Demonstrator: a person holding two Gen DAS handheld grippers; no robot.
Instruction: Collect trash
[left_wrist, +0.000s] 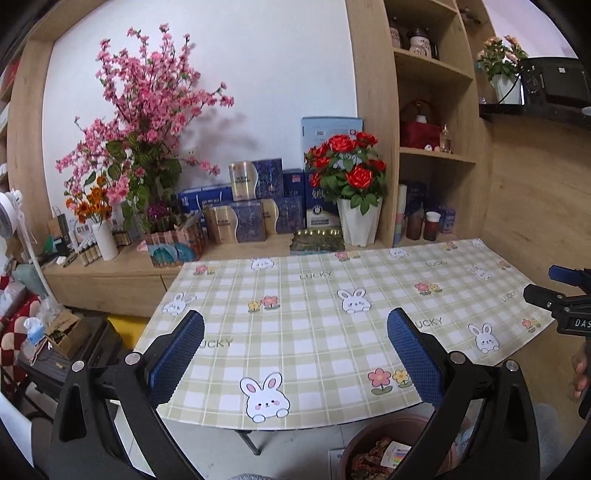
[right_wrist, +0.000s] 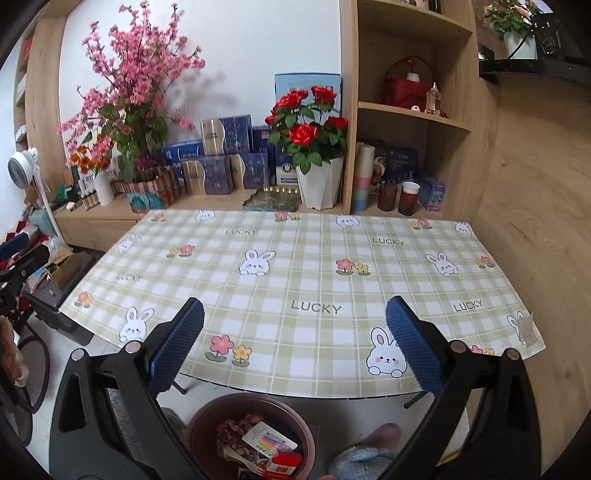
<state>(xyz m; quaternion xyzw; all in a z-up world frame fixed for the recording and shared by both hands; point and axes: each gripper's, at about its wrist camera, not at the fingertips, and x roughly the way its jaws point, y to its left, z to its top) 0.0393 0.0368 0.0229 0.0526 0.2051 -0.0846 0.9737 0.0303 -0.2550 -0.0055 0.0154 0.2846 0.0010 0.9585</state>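
Observation:
A brown round trash bin (right_wrist: 251, 435) stands on the floor below the table's near edge. It holds wrappers, a card with coloured stripes, a white plastic fork and a red box. It also shows in the left wrist view (left_wrist: 399, 448). My left gripper (left_wrist: 295, 354) is open and empty above the near edge of the table (left_wrist: 295, 295). My right gripper (right_wrist: 295, 350) is open and empty above the near edge of the table (right_wrist: 295, 258), over the bin. No trash shows on the checked bunny tablecloth.
Behind the table a low wooden counter carries pink blossoms (right_wrist: 133, 85), red roses in a white pot (right_wrist: 314, 147), blue boxes (right_wrist: 221, 162) and a glass tray (right_wrist: 273, 197). Shelves (right_wrist: 410, 110) stand at right. A fan (right_wrist: 22, 170) and clutter stand at left. A slippered foot (right_wrist: 369, 454) is beside the bin.

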